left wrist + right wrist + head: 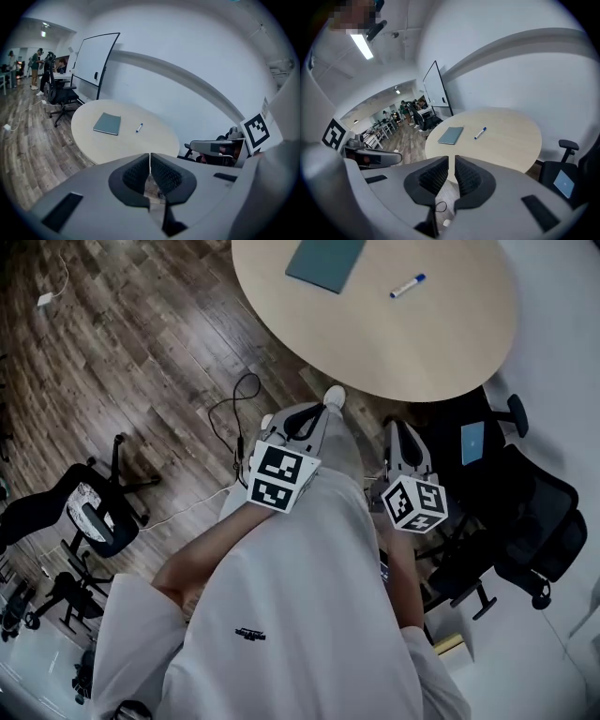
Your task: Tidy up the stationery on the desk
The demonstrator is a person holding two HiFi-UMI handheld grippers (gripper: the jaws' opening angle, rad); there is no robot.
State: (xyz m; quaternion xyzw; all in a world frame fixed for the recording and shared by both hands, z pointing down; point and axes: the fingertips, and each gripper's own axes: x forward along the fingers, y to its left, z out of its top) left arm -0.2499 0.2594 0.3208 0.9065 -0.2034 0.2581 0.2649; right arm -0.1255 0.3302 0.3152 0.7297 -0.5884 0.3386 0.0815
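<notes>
1. At the top of the head view, a round light-wood table (422, 343) carries the stationery: teal notebook (325, 262) top centre, marker (408, 286) to its right, near but not touching.
2. Left gripper (150, 164): jaws together, pads meeting, nothing between them. It is held low by the person's body, well short of the table.
3. Right gripper (451, 166): jaws closed to a thin slit, also empty. It sits beside the left one, centre of the head view.
4. Notebook, by the look of it: thin, light, lying flat, cover likely bendy. Hard to pinch from above, so best taken at an edge, perhaps after sliding it to the table rim.
5. Marker: light, stiff, round and smooth plastic, so it may roll or slip. Grip across the middle of the barrel. The blue end seems to point upper right, but it's too small to be sure.
6. Surface: smooth and otherwise bare, with no tray or holder in view.
7. Room: dark plank floor (141, 352) with a black cable (230, 413) on it, black office chair (534, 512) at right, second chair (89, 507) at lower left. In the left gripper view a whiteboard (93, 63) stands behind the table against a white wall, with people far off at upper left.
8. Stage, as a judgement: nothing picked yet, so an approach to the table comes first.
</notes>
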